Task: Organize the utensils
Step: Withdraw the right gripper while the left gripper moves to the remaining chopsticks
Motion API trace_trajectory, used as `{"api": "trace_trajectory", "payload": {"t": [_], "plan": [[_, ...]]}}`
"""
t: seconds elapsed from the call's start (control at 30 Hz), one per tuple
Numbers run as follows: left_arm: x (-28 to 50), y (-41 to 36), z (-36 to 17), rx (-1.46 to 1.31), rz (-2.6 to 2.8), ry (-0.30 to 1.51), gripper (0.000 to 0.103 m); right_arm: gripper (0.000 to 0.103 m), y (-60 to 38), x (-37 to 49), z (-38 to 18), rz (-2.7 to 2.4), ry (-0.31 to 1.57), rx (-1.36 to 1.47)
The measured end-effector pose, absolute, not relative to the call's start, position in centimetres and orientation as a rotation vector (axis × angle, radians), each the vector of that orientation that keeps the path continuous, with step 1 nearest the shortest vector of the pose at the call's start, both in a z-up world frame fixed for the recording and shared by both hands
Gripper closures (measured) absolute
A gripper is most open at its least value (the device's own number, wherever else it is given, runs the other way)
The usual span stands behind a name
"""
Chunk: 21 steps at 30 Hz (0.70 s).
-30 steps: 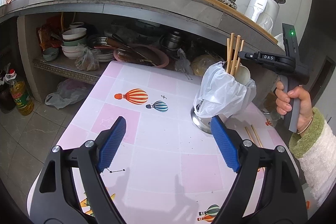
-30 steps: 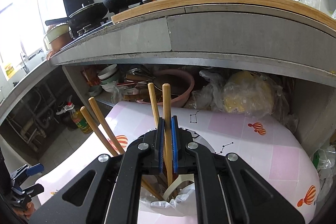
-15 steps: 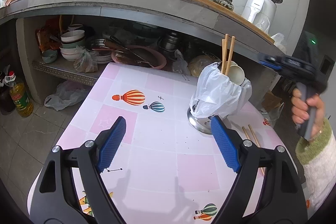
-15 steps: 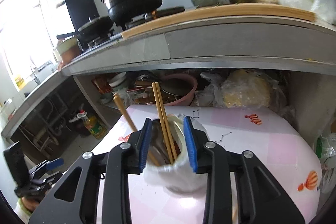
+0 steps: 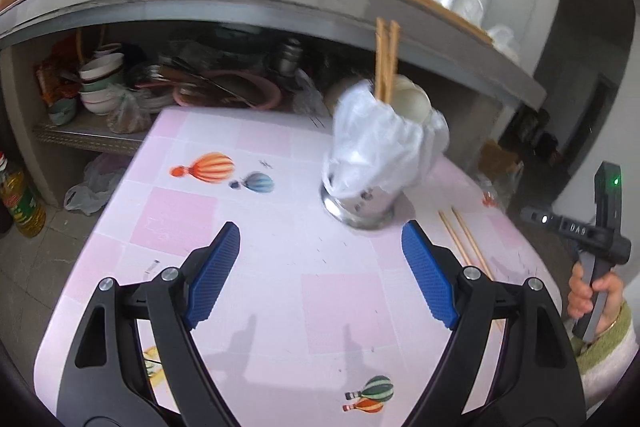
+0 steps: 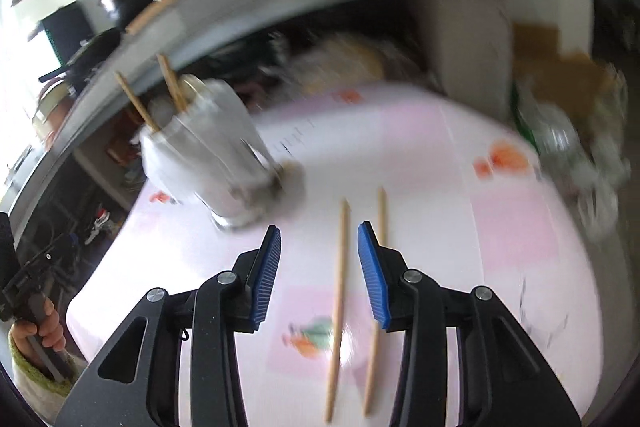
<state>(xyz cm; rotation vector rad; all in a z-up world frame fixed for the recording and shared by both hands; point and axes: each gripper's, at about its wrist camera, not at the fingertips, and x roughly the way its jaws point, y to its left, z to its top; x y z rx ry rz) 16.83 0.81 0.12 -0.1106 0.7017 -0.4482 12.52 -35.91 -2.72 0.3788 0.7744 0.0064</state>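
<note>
Chopsticks [image 6: 339, 291] lie as a loose pair on the pink table [image 6: 500, 227], flat and nearly parallel, to the right of the utensil holder [image 6: 212, 155]. The right gripper [image 6: 319, 269] hangs above them with its jaws partly apart; the jaws have just been opening, and nothing is pressed between the blue pads [image 6: 372, 275]. One chopstick shows in the gap between the pads, but it rests on the table; the other passes behind the right pad. This view is blurred. The holder is a steel cup covered with a white plastic bag [image 5: 380, 147], and it stands upright on the table with more chopsticks [image 5: 386, 61] and a white spoon [image 5: 412, 103] sticking out at the top. The left gripper [image 5: 322, 269] is wide apart and holds nothing, near the holder but not touching it. At the right edge of the left view a hand [image 5: 592, 295] in a green cuff grips the handle of the right gripper.
</note>
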Motion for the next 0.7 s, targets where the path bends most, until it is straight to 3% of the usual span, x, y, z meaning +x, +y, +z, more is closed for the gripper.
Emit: {"api": "trace_trajectory", "payload": {"t": [0.2,0.47,0.7], "plan": [[17.0,-3.0,-1.6,-0.056,-0.502,0.772,0.024,0.063,-36.2,9.2,-6.8,-0.059,0.823,0.432],[17.1,-9.3,-3.5,0.023,-0.570,0.829,0.024,0.051,-36.7,8.4,-7.2,-0.071,0.818,0.410],[19.0,-14.8,-4.8,0.086,-0.610,0.872,0.024,0.050,-37.4,8.0,-7.6,-0.068,0.817,0.414]]}}
